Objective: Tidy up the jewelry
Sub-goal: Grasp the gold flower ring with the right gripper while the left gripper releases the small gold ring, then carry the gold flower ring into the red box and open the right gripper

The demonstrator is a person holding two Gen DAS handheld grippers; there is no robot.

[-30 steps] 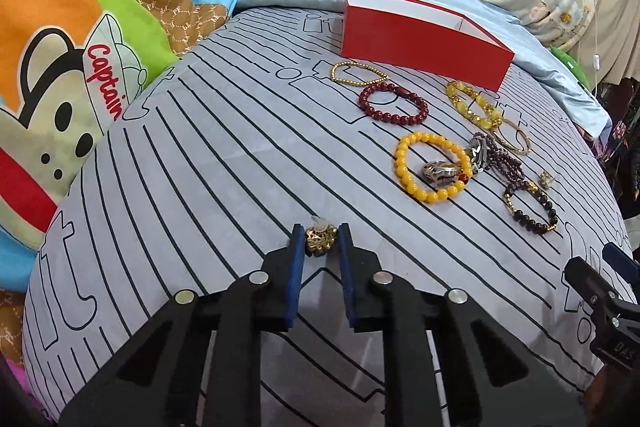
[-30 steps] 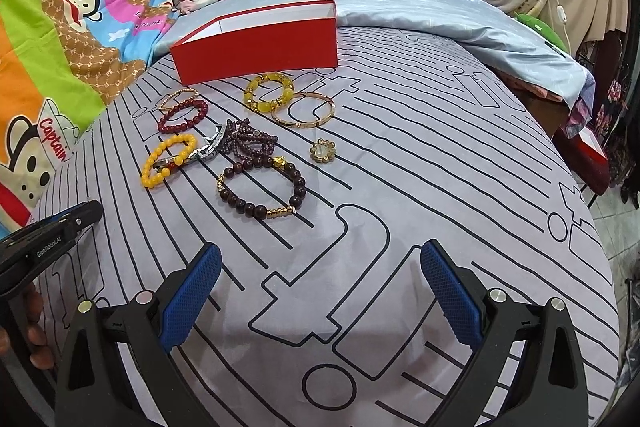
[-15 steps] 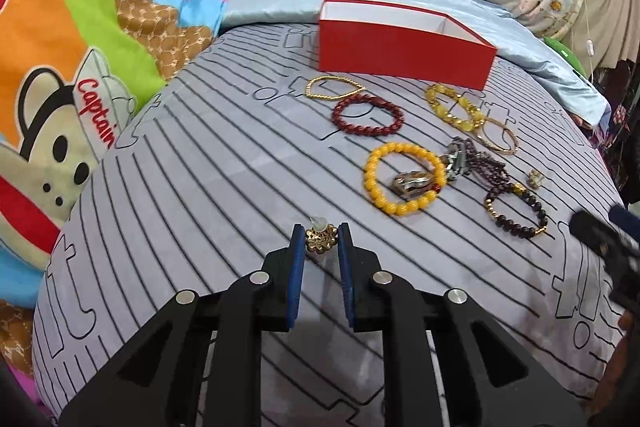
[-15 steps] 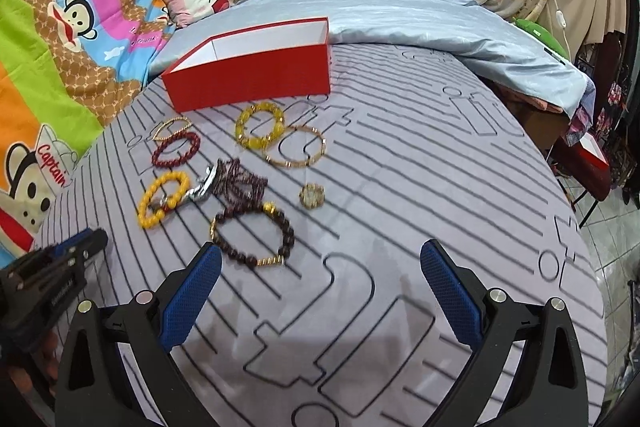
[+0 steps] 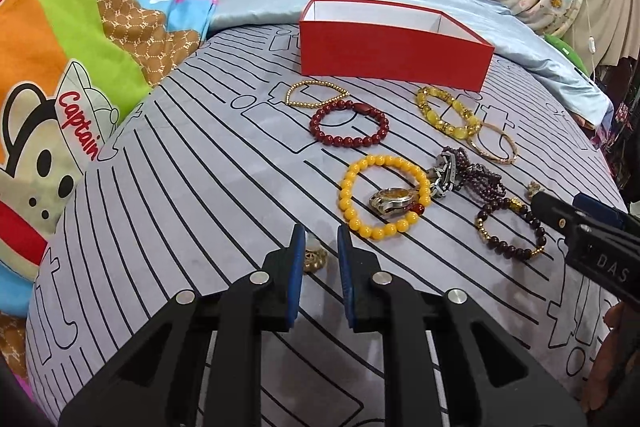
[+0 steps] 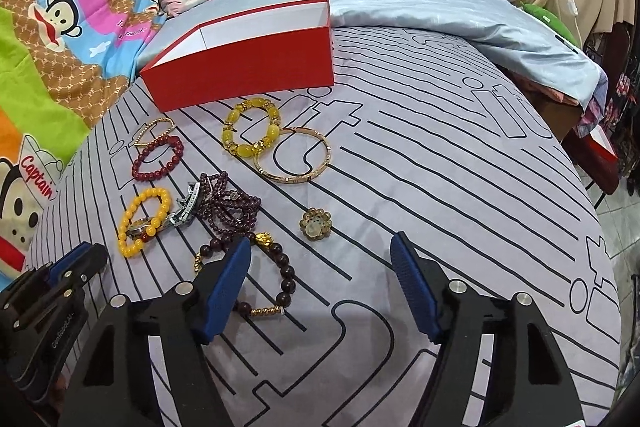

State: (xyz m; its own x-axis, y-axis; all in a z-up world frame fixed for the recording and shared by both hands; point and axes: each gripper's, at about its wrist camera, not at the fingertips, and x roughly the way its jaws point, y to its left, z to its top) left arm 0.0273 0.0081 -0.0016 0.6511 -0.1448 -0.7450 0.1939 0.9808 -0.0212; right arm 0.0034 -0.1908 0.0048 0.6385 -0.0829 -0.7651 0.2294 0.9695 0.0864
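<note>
One red box [image 5: 394, 57], open and empty as far as seen, at the sheet's [image 5: 180, 187] far side. Before it: seven bracelets, one watch [image 5: 394, 201], one loose brooch [image 6: 316, 224]. Left gripper [image 5: 318, 247]: jaws narrow, clamping a second brooch [image 5: 314, 259]. Right gripper [image 6: 320, 267]: jaws have just been closing, nothing gripped; the left pad overlaps the dark bracelet [image 6: 280, 267].
</note>
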